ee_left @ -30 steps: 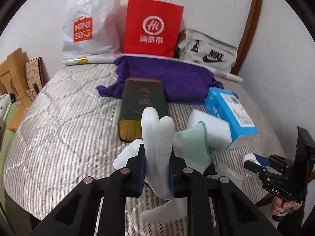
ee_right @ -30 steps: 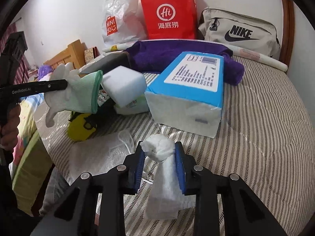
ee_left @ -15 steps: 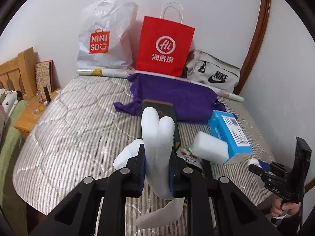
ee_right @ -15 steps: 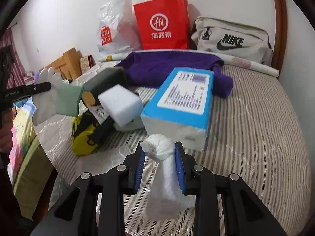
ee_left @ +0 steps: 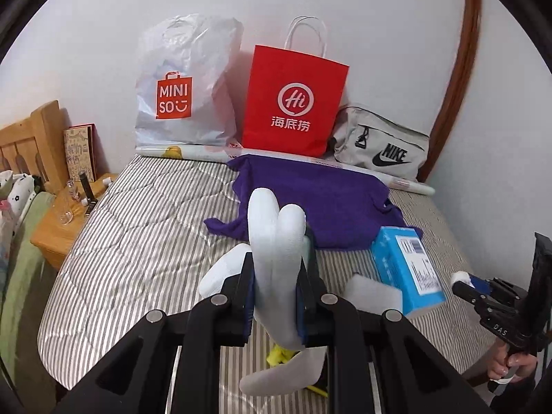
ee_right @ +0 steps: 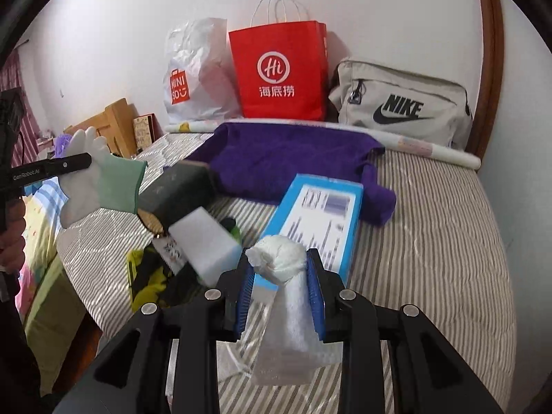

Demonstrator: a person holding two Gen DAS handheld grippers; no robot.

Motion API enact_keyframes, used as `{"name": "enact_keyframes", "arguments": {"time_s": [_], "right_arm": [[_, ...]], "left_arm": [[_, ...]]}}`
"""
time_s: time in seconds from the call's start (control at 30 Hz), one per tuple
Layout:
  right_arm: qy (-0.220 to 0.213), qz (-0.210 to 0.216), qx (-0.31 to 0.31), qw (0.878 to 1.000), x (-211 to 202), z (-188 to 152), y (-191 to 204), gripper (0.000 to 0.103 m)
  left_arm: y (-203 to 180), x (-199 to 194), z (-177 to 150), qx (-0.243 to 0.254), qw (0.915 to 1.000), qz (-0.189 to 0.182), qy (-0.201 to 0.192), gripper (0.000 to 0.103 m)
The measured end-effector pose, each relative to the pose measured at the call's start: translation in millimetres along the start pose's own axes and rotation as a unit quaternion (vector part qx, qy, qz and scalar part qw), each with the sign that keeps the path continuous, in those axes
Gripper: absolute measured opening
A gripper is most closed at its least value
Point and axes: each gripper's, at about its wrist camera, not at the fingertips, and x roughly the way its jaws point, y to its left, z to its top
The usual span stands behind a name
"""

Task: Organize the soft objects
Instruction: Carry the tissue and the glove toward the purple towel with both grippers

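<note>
In the left wrist view my left gripper (ee_left: pixel 276 293) is shut on a white glove (ee_left: pixel 276 238), whose fingers stick up between the pads. The right wrist view shows that glove (ee_right: pixel 100 186) with its green cuff, held up left of the bed by the left gripper (ee_right: pixel 77 163). My right gripper (ee_right: pixel 281 286) is shut on a white cloth bundle (ee_right: pixel 281 258), and a clear wrap hangs below it. The right gripper (ee_left: pixel 465 284) also shows at the right edge of the left wrist view. Both are raised over the striped bed (ee_left: pixel 145 241).
On the bed lie a purple towel (ee_right: pixel 276 158), a blue tissue box (ee_right: pixel 317 214), a white foam block (ee_right: pixel 207 245), a dark box (ee_right: pixel 179 189) and a yellow-black item (ee_right: pixel 148 276). A red paper bag (ee_left: pixel 293 103), a white plastic bag (ee_left: pixel 183 86) and a grey bag (ee_right: pixel 403 107) line the wall. A wooden nightstand (ee_left: pixel 62 227) stands left.
Both grippers have risen with their loads still gripped. The bed and the things on it now sit lower and farther off in both views.
</note>
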Motion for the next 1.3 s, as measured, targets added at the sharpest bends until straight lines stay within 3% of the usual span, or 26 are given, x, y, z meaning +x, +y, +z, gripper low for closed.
{"name": "enact_keyframes", "arguments": {"time_s": [0.43, 0.8, 1.3], "right_arm": [[-0.002, -0.007, 0.028, 1.0, 43, 68, -24, 0.03], [0.032, 0.003, 0.036, 0.999, 110, 120, -53, 0.03], [0.104, 0.006, 0.042, 0.994, 198, 137, -78, 0.031]], "left_arm": [[-14, 43, 58, 0.028, 0.9993, 0.022, 0.015, 0.018], [-22, 105, 101, 0.039, 0.9987, 0.016, 0.029, 0.018], [-31, 215, 133, 0.034, 0.9955, -0.02, 0.086, 0.018]]}}
